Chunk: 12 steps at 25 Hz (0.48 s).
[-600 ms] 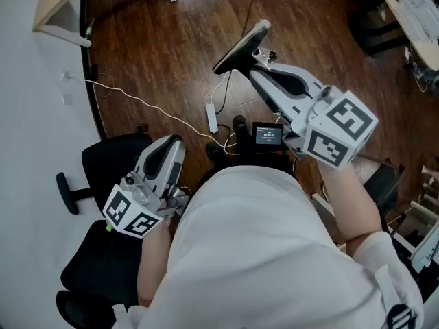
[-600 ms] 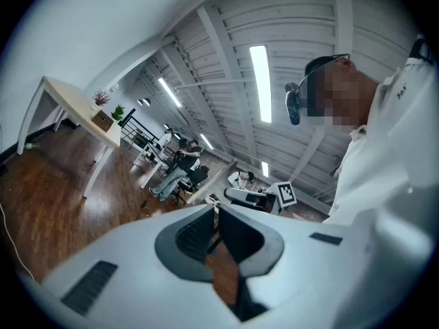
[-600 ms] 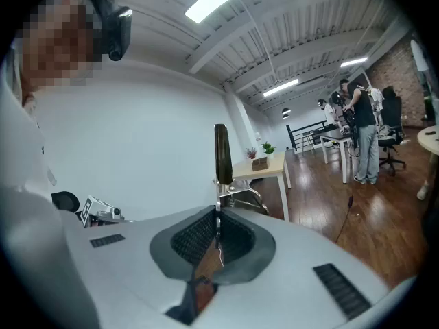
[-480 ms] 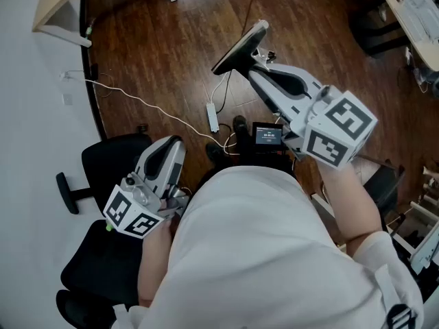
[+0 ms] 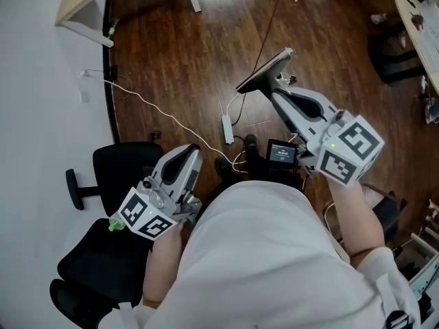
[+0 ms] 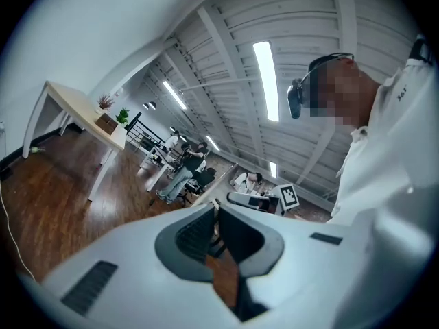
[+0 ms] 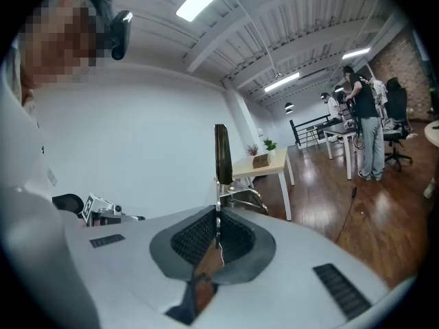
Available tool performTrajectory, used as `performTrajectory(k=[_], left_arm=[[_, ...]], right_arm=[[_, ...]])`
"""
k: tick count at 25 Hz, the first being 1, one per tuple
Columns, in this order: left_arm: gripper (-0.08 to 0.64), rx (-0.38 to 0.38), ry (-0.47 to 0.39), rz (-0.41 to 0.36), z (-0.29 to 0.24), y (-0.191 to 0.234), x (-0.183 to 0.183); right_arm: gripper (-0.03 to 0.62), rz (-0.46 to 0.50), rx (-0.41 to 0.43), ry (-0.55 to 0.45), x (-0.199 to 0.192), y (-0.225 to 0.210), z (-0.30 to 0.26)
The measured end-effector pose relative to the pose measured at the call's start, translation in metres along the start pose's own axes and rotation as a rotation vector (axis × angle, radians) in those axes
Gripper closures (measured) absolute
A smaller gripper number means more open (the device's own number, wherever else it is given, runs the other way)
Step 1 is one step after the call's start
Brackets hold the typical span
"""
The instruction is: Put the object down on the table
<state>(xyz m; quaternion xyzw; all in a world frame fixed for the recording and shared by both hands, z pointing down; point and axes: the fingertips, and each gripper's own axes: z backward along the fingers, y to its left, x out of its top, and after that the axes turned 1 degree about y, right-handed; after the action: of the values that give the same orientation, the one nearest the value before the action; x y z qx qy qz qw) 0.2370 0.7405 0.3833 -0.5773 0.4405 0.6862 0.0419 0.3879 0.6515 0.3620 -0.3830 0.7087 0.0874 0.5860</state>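
My right gripper (image 5: 278, 86) is held out over the wooden floor, shut on a thin dark flat object (image 5: 263, 73) with a pale edge. In the right gripper view the object (image 7: 221, 153) stands upright on edge above the closed jaws of the right gripper (image 7: 217, 216), with a thin metal piece at its base. My left gripper (image 5: 191, 151) hangs low by the person's left side. In the left gripper view the left gripper (image 6: 215, 208) has its jaws together with nothing between them.
A black office chair (image 5: 115, 173) stands beside the left gripper. A white cable and power strip (image 5: 227, 129) lie on the floor, with a small screen device (image 5: 281, 153) near the person's feet. A light wooden table (image 7: 265, 164) stands by the white wall; its corner (image 5: 84, 3) shows top left.
The head view has shifted, so both grippers and the floor items sit further right and slightly lower in it. The right gripper still holds the flat object; the left stays shut.
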Motion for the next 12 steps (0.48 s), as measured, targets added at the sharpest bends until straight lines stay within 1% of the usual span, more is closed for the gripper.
performTrajectory(k=[6, 9, 12], left_arm=[[0.558, 0.058, -0.004, 0.005, -0.054, -0.006, 0.023], [0.558, 0.082, -0.015, 0.003, -0.078, -0.005, 0.027], [0.558, 0.097, -0.023, 0.003, -0.088, 0.002, 0.030]], right_arm=[[0.588, -0.003, 0.051, 0.019, 0.035, -0.050, 0.003], [0.588, -0.002, 0.082, 0.030, 0.039, -0.074, -0.001], [0.588, -0.005, 0.097, 0.040, 0.041, -0.087, -0.011]])
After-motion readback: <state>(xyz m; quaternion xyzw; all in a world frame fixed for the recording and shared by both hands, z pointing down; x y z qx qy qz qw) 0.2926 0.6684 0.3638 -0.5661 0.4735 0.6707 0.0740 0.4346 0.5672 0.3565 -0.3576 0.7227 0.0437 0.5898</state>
